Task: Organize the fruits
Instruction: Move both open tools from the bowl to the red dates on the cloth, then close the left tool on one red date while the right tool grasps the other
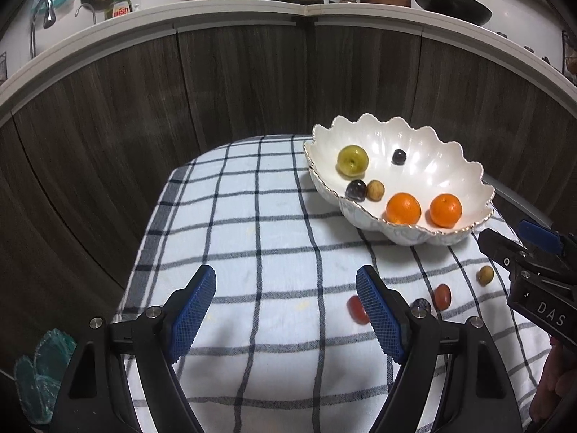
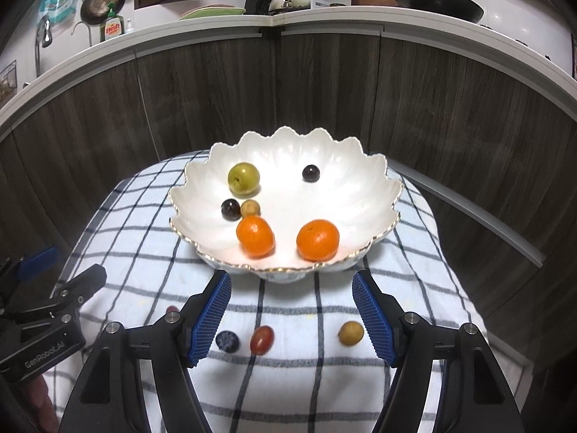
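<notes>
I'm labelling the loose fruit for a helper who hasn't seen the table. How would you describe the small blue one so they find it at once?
Start at the white scalloped bowl on the checked cloth. On the cloth in front of it lie several small loose fruits. The blueberry sits just left of the red grape tomato; it is the only dark blue, dusty-skinned round one.

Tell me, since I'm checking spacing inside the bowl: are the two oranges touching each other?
Apart. The right wrist view shows bare white bowl floor between the left orange and the right orange.
</notes>
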The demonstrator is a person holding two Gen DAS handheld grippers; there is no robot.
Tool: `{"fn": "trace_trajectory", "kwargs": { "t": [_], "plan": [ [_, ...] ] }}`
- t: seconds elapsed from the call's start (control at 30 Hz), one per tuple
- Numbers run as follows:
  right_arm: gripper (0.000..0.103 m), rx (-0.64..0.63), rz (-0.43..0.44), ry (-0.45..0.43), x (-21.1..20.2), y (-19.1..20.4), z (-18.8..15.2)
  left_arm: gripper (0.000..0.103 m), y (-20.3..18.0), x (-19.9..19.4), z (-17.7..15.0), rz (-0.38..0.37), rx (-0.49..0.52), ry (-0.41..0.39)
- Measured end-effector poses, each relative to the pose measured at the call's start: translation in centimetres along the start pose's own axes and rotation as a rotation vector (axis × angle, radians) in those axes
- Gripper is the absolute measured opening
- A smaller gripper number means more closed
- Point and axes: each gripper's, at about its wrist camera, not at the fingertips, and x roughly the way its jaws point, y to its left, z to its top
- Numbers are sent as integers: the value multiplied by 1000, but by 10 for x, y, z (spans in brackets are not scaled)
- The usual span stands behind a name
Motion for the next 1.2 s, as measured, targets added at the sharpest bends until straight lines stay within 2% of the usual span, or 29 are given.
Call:
{"fn": "trace_trajectory", "kwargs": {
  "t": [0.17,0.53,0.83,1.03,1.2],
  "plan": [
    [71,-12,1,-7,-1,3,-8,79,-4,3,-10,0,13,-13],
    [70,-20,23,27,11,2,-33,74,-21,20,-26,-68,35,20],
    [70,-30,47,58,26,3,-45,63,-40,37,-30,-90,95,57],
    [56,-26,58,79,35,3,-47,57,-47,46,-31,-102,111,77],
    [51,-23,79,93,40,4,-49,50,-50,52,-33,-113,113,101]
  ]
}}
